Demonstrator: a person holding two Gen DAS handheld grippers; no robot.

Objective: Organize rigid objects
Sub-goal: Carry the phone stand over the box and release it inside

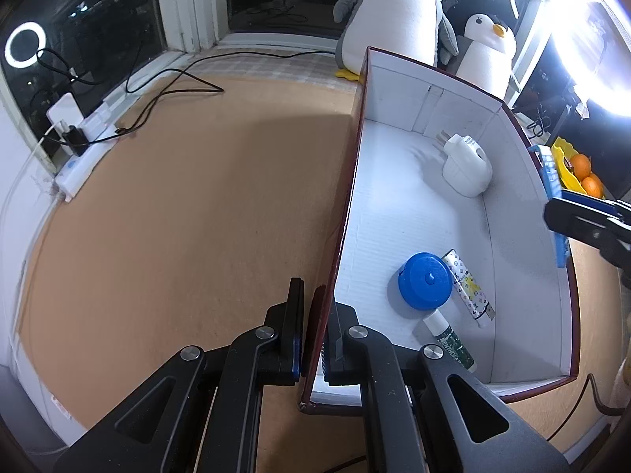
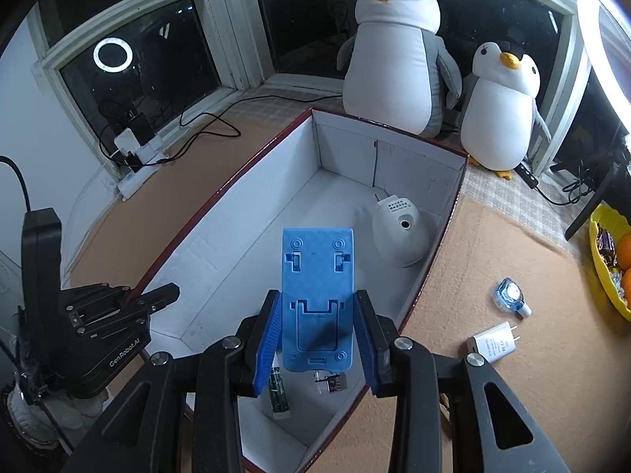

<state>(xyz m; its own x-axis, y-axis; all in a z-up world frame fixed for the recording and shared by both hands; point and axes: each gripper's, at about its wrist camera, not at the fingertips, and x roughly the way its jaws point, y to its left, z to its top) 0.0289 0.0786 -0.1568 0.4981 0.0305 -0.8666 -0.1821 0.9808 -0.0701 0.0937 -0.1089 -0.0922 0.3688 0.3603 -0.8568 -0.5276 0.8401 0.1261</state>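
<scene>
A white box with a dark red rim [image 2: 236, 181] stands on the tan table. My left gripper [image 1: 315, 295] is shut on the box's left wall [image 1: 347, 197]; the right wrist view shows it at the left [image 2: 157, 295]. My right gripper [image 2: 317, 299] is shut on a blue phone stand [image 2: 317, 260], held flat over the near half of the box. In the box lie a white round plug [image 1: 467, 167], a blue disc [image 1: 426, 280], a patterned stick [image 1: 469, 287] and a green-white lip balm [image 1: 449, 339].
On the table right of the box lie a white charger [image 2: 493, 343] and a small blue-white item [image 2: 510, 295]. A yellow bowl with oranges [image 2: 607, 276] sits at the far right. Two plush penguins [image 2: 398, 59] stand behind the box. A power strip [image 2: 134, 181] with cables lies at the left.
</scene>
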